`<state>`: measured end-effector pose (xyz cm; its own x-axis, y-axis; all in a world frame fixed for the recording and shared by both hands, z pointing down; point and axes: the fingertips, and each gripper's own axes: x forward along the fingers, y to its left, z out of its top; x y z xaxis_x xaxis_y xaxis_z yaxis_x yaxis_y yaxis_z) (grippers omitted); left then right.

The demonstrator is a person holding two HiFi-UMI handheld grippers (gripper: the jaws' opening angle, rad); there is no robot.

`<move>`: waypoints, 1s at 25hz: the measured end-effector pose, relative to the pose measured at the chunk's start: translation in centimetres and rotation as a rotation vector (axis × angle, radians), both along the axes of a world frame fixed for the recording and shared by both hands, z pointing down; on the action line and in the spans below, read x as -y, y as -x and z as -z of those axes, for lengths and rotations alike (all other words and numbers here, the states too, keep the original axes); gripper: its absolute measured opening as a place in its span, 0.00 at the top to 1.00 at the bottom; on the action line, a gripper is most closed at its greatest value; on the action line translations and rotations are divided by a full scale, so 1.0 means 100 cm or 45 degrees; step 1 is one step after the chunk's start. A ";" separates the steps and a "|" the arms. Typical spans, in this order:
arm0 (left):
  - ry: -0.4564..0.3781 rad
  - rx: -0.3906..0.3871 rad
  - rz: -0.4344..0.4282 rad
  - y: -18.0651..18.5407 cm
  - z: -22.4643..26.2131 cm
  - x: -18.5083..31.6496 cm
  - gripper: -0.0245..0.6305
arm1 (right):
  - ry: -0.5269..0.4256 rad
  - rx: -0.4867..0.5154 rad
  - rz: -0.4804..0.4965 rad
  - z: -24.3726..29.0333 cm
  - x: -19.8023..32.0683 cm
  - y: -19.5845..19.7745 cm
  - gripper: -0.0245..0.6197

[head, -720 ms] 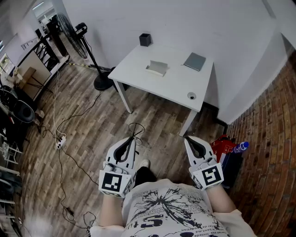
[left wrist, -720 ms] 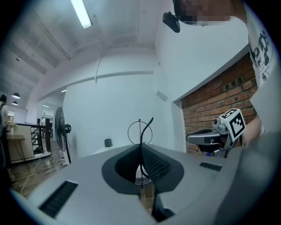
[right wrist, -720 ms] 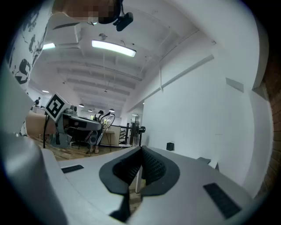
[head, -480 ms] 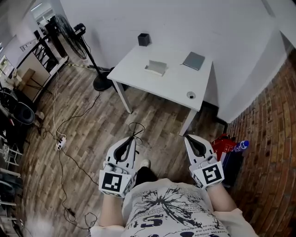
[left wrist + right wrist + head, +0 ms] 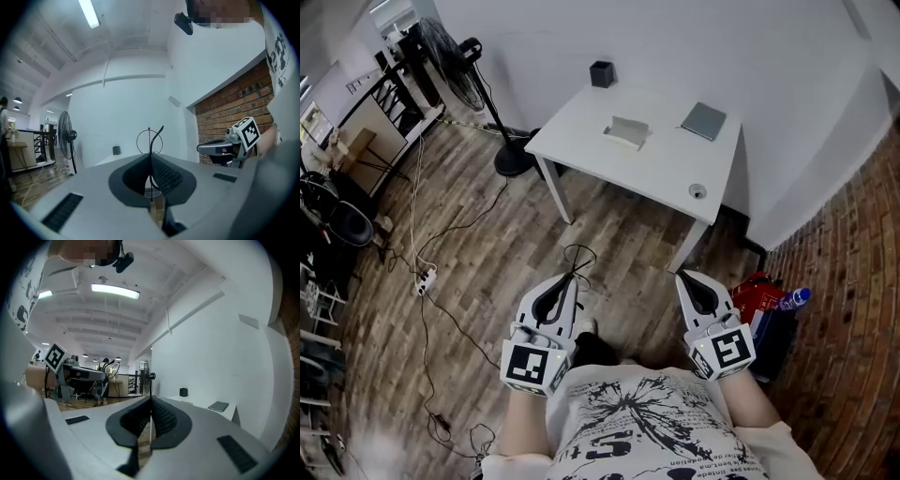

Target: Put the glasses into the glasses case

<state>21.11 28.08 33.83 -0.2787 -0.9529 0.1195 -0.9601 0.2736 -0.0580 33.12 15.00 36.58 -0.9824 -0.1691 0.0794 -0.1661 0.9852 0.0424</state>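
Just two hand-held grippers [image 5: 568, 281] [image 5: 686, 277], one glasses [image 5: 150, 145]

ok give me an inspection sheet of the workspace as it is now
surface: white table, mostly bare
job's things: glasses held by left gripper; pale box on table, likely the case
clutter: black cup, grey pad, small round item
grippers: left gripper jaws shut on glasses; right gripper jaws shut, empty
cables: loose cable and power strip on floor
surroundings: fan, wood floor, brick at right
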 end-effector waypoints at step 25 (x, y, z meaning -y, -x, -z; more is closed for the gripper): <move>0.002 -0.039 -0.306 0.337 -0.017 0.108 0.93 | -0.007 -0.085 -0.276 -0.018 0.085 0.323 0.94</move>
<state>-12.60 17.27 35.55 -0.0403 -0.9912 0.1260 -0.9989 0.0370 -0.0280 0.82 6.47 38.41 -0.9157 -0.3760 0.1416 -0.3702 0.9266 0.0660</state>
